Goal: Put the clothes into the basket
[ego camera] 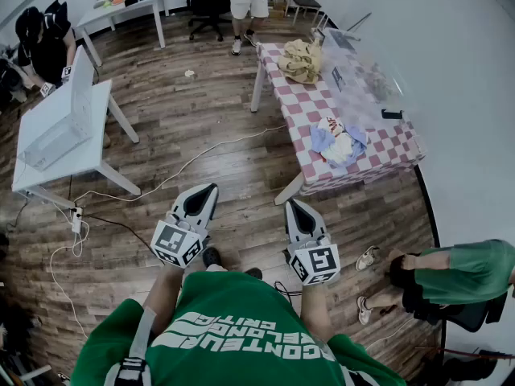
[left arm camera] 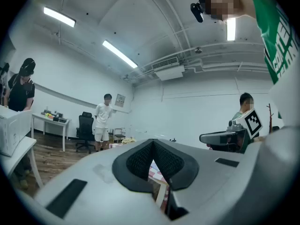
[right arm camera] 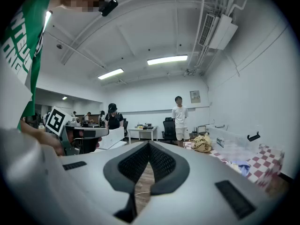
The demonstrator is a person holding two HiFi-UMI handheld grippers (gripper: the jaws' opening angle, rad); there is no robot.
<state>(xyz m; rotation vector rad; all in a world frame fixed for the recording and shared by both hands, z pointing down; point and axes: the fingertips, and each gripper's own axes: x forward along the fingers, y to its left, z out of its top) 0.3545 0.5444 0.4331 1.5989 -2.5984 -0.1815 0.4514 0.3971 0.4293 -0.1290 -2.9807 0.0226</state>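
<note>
While crumpled clothes (ego camera: 339, 144) lie on checkered table (ego camera: 302, 107), left hand-held gripper (ego camera: 212, 188), right hand-held gripper (ego camera: 290, 203) closed, empty.

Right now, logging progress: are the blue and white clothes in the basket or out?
Out: the clothes lie heaped on the checkered table, beside the clear basket.

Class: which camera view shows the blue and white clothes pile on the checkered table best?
The head view: the whole blue and white clothes pile shows from above. The right gripper view catches a small part; the left gripper view shows none.
</note>
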